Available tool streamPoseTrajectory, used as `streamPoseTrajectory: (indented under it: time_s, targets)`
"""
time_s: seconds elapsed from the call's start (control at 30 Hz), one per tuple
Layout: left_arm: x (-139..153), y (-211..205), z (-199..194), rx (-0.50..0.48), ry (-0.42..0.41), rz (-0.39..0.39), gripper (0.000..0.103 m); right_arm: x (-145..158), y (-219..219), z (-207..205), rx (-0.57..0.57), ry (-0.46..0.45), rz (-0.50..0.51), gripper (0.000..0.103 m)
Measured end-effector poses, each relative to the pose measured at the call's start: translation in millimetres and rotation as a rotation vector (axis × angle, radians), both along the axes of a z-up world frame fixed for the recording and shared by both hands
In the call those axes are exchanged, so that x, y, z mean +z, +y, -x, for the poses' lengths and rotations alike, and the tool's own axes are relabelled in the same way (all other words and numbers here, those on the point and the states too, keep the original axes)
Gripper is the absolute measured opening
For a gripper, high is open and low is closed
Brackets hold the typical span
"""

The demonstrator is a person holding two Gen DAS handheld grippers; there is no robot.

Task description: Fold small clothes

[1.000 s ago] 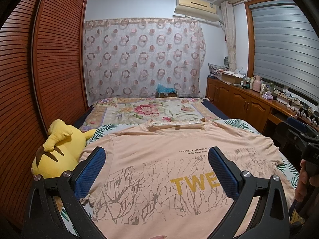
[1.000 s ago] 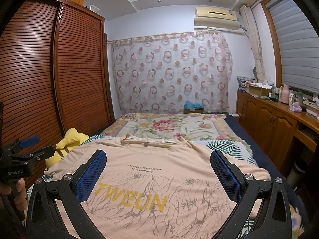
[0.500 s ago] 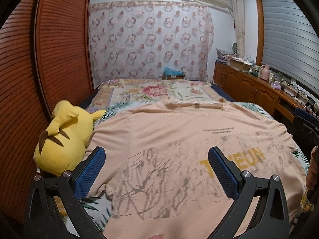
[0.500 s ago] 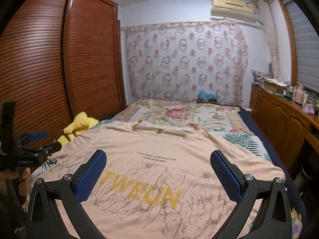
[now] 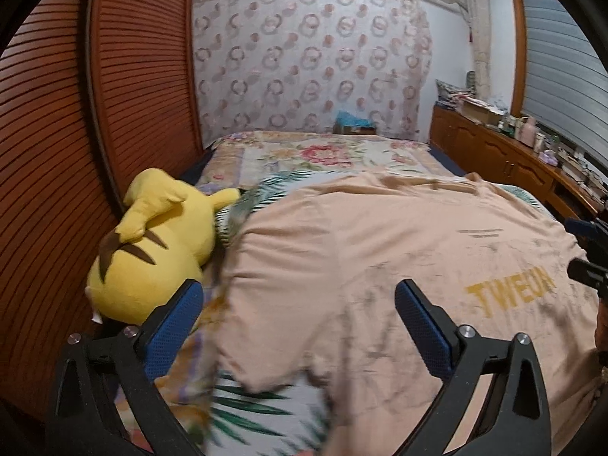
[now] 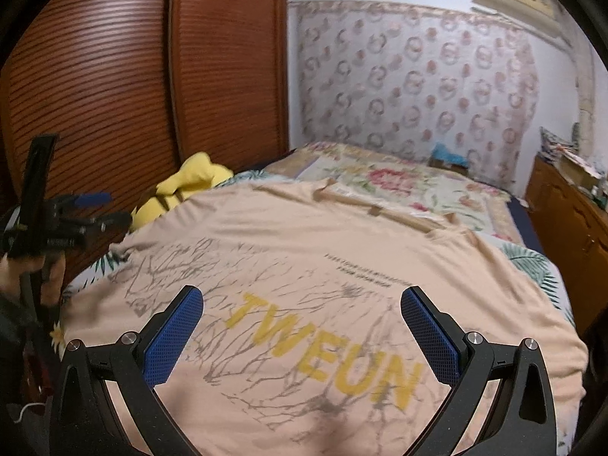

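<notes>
Peach cotton fills most of what we see: a T-shirt (image 6: pixel 342 266) lies spread flat, front up, on the bed (image 5: pixel 326 152), its collar toward the far end and the yellow word TWEUN (image 6: pixel 323 349) printed across the chest over a grey branch pattern; our left gripper (image 5: pixel 300 304) hangs above the shirt's left sleeve and side edge, blue pads (image 5: pixel 174 326) wide apart with the jaws just starting to close, and the sleeve cloth lies below the gap between them with neither pad pressing on it; our right gripper (image 6: pixel 302 307) hovers over the chest print, its jaws spread wide with nothing clamped, the cloth lying beneath them; a leaf-patterned sheet (image 5: pixel 262 410) shows under the shirt's near left corner, and a floral quilt (image 6: pixel 399 182) covers the far half of the bed; a yellow plush toy (image 5: pixel 155 243) with brown stripes lies just beside the shirt's left sleeve, against the slatted wooden wardrobe doors (image 6: pixel 133 76); a ring-patterned curtain (image 5: pixel 311 57) hangs behind the bed; a wooden cabinet (image 5: pixel 505 159) cluttered with small items runs along the right wall; much of both views is blurred.
</notes>
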State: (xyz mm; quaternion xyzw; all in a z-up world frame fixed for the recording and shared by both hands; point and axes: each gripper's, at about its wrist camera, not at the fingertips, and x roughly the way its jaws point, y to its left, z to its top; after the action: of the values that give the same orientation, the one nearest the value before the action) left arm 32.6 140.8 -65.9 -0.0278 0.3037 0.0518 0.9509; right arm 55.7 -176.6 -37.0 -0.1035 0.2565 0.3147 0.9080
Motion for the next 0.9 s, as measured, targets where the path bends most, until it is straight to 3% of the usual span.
streamPoseTrajectory:
  time_s: [0.17, 0.3, 0.4, 0.67, 0.73, 0.77, 0.8, 0.83, 0.9]
  targets:
    - [-11, 36, -6, 0.016, 0.052, 0.039, 0.082, 4, 2, -6, 0.049, 0.042, 0.021, 0.103]
    - [-32, 56, -18, 0.016, 0.148, 0.083, 0.067, 4, 9, -11, 0.082, 0.048, 0.046, 0.103]
    - [-44, 63, -23, -0.004, 0.193, 0.137, 0.063, 3, 8, -16, 0.100, 0.076, 0.039, 0.103]
    - [-59, 74, -45, -0.038, 0.261, 0.192, 0.049, -2, 10, -25, 0.141, 0.107, 0.087, 0.103]
    - [-59, 78, -47, -0.053, 0.267, 0.241, 0.037, -1, 14, -27, 0.146, 0.114, 0.090, 0.103]
    - [-59, 78, -48, -0.065, 0.266, 0.254, 0.025, 0, 11, -27, 0.146, 0.115, 0.091, 0.103]
    - [-57, 76, -47, -0.073, 0.262, 0.251, 0.019, 2, 9, -26, 0.147, 0.114, 0.091, 0.103]
    - [-56, 73, -46, -0.075, 0.262, 0.218, 0.019, 3, 9, -27, 0.147, 0.113, 0.090, 0.103]
    - [-53, 68, -44, -0.067, 0.257, 0.163, 0.007, 2, 9, -26, 0.148, 0.112, 0.089, 0.103]
